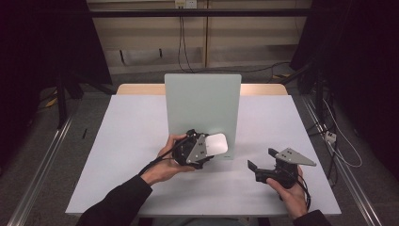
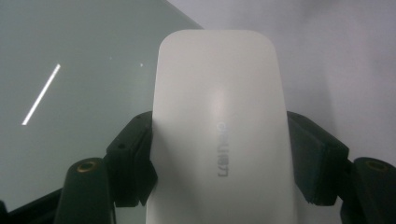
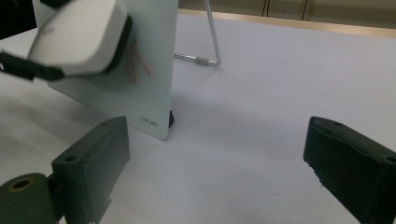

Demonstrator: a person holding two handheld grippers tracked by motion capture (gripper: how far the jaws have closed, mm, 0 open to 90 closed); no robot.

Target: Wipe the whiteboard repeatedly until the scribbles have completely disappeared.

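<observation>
A pale green glass board (image 1: 202,103) stands upright at the middle of the table. My left gripper (image 1: 210,150) is shut on a white eraser block (image 1: 217,143), held against the board's lower right part. In the left gripper view the eraser (image 2: 219,126) sits clamped between the black fingers (image 2: 133,154), with the board (image 2: 70,93) behind it. The right gripper view shows the eraser (image 3: 77,35) on the board (image 3: 154,70) beside thin red marks (image 3: 137,63). My right gripper (image 1: 261,158) rests open on the table to the board's right, with nothing between its jaws (image 3: 219,158).
The grey-white table top (image 1: 131,141) has a wooden strip (image 1: 141,88) along its far edge. A metal wire stand (image 3: 212,46) props the board from behind. Cables (image 1: 339,146) and a rail lie on the floor to the right.
</observation>
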